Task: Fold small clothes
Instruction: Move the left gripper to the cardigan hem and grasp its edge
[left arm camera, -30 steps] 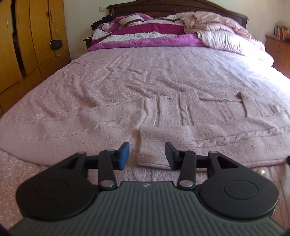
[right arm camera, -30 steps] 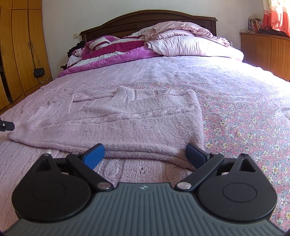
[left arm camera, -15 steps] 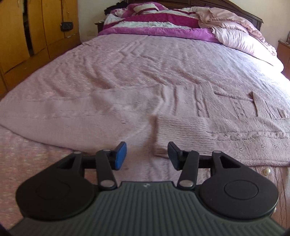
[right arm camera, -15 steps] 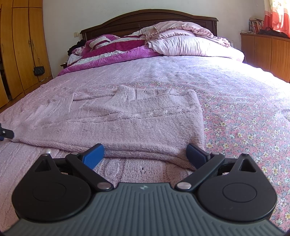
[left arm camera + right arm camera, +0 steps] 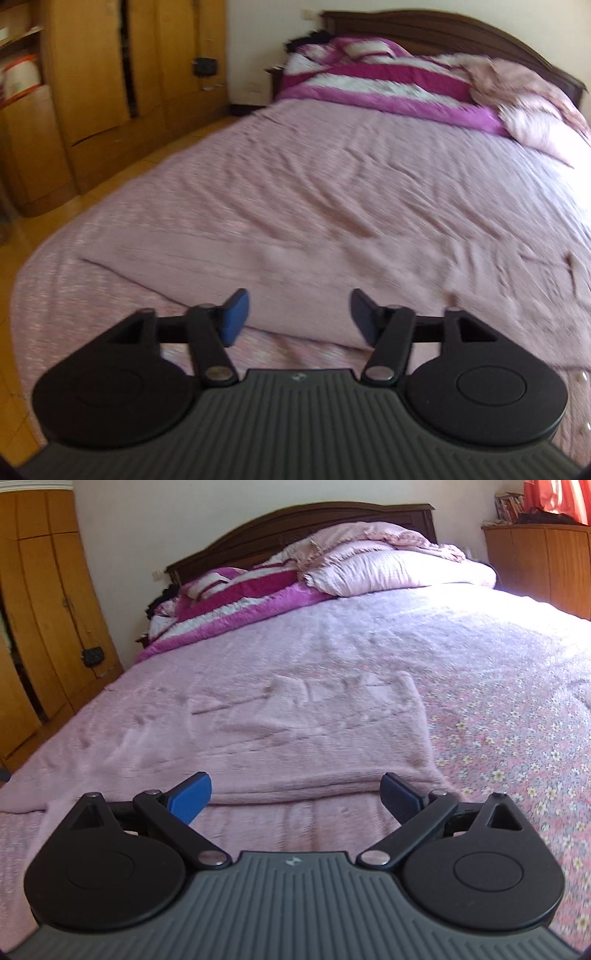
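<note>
Pink knit on a pink bed (image 5: 517,672): the sweater (image 5: 317,738) lies flat just ahead of our right gripper (image 5: 295,794), its near hem running between the jaws and its right edge just beyond the right jaw. Those jaws stand wide apart with nothing in them. Our left gripper (image 5: 299,314) has just been opening its jaws, and they hold nothing; ahead of them, in a blurred view, lies the sweater's left part (image 5: 295,273), its near edge just past the tips. We judge the step in hand to be reaching for the left side to fold it inward. To do it well we should come down low over the edge, pinch only the sweater layer and not the bedspread beneath, which is nearly the same colour, then carry it across in one flat sweep so no ridge forms. The right jaws could pin the hem meanwhile.
</note>
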`<state>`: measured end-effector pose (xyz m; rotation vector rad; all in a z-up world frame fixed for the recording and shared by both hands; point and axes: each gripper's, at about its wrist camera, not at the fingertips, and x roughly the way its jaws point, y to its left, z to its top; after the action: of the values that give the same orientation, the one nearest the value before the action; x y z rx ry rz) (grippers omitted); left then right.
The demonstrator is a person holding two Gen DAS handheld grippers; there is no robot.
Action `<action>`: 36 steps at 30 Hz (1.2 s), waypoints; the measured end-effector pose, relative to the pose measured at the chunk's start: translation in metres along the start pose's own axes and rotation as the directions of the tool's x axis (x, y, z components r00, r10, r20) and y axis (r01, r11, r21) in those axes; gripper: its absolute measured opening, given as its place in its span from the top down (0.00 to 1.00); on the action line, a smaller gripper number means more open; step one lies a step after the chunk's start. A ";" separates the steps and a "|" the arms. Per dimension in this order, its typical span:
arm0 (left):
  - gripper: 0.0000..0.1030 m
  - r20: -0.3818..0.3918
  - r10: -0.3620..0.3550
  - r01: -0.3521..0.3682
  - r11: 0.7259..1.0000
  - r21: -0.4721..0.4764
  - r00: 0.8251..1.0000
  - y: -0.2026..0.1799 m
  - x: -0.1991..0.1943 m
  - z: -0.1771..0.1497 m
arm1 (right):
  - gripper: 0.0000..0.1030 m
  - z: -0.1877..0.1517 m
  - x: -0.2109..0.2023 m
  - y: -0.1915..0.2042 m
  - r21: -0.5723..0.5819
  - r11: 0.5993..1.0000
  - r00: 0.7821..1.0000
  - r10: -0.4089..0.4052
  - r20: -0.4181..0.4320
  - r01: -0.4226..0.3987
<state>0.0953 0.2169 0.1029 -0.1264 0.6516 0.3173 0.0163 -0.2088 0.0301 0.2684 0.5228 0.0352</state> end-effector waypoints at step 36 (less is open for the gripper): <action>0.33 0.012 -0.116 0.107 0.871 -0.479 0.993 0.126 0.140 0.000 | 0.00 -0.075 0.004 0.014 -0.115 0.981 0.988 -0.153 0.019 0.155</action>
<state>0.1581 0.3713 0.0150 -0.6430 0.5687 0.3617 -0.0172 -0.1764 -0.0303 0.1133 0.5285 -0.0859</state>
